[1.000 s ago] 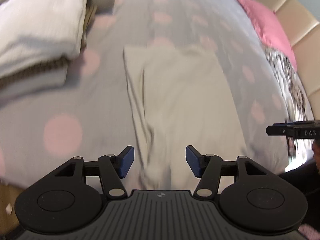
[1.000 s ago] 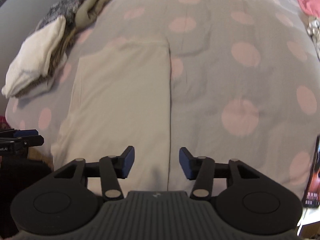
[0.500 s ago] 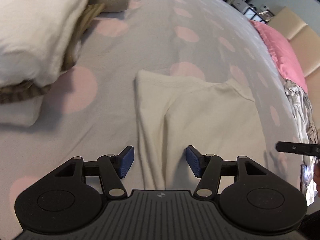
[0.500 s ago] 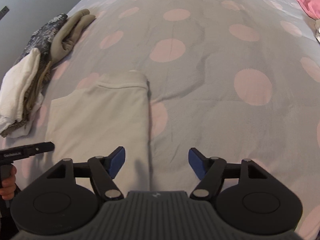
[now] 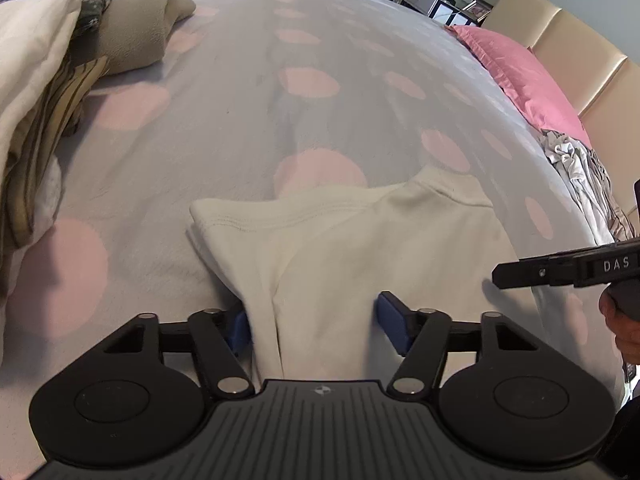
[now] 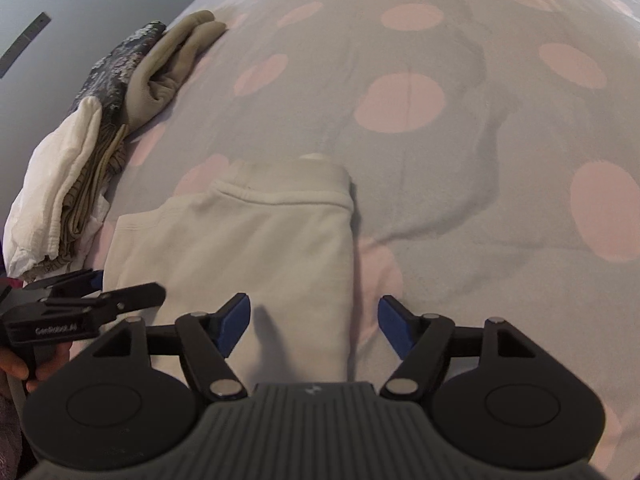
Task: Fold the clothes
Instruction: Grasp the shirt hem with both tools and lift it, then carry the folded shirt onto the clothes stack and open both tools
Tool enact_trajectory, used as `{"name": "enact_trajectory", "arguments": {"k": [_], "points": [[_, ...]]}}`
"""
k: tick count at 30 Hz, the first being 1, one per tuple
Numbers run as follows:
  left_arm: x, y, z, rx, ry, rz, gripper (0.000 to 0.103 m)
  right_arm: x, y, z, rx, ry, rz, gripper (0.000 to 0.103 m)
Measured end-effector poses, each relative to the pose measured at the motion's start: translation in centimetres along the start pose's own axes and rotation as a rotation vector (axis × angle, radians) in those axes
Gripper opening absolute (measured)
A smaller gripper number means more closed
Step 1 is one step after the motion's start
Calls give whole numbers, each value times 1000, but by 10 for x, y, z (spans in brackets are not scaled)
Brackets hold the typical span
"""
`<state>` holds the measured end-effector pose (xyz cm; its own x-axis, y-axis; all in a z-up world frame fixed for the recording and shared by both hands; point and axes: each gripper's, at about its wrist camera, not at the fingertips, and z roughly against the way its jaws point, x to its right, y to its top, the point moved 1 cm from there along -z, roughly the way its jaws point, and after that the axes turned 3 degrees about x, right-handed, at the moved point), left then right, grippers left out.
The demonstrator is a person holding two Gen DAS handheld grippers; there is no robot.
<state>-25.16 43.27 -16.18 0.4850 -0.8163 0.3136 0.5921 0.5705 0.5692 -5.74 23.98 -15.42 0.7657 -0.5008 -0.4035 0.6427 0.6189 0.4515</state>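
A cream shirt lies flat on the bed, folded lengthwise into a long narrow panel. Its ribbed collar edge sits at the far end, a sleeve seam shows on one side, and the near end is hidden from sight.

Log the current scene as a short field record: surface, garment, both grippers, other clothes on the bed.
surface: grey bedspread with pink dots
garment: cream garment, partly folded, lying flat on the bedspread
left gripper: open, low at the garment's near edge, cloth between the blue fingertips
right gripper: open, over the garment's right-hand folded edge, not clamped
other clothes: stack of folded clothes at the bed's left edge; crumpled grey clothing by the pink pillow
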Motion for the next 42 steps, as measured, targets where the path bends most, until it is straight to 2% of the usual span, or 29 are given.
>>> {"name": "enact_trajectory", "arguments": {"k": [2, 4, 6, 8, 9, 11, 13, 18, 22, 28, 36, 42], "points": [[8, 3, -5, 3, -3, -19, 56, -1, 2, -3, 6, 5, -3, 74], [17, 4, -9, 0, -12, -46, 42, -3, 3, -4, 11, 9, -2, 73], [26, 4, -12, -2, -14, -73, 36, -6, 4, -5, 15, 9, 7, 69], [27, 5, -12, 1, 0, -69, 30, -10, 3, -5, 27, -16, 36, 50], [24, 5, -11, 1, -8, -52, 27, -11, 2, -5, 33, -36, 49, 44], [22, 6, -8, 5, -23, -31, 21, -10, 2, -2, 48, -47, 48, 22], [23, 6, -4, 17, -30, -31, 16, -9, 4, 3, 61, -35, 33, 10], [30, 10, 13, 68, -57, -29, 14, -22, 5, 19, 119, -25, 70, 7], [34, 12, 40, 145, -61, -39, 14, -34, 9, 39, 180, -11, 89, 7], [40, 14, 90, 268, -15, -46, 14, -74, 22, 70, 276, 20, 175, 7], [38, 34, 167, 422, 63, -77, 14, -145, 73, 105, 401, 75, 329, 7], [31, 65, 207, 525, 119, -107, 14, -214, 124, 120, 497, 102, 483, 7]]}}
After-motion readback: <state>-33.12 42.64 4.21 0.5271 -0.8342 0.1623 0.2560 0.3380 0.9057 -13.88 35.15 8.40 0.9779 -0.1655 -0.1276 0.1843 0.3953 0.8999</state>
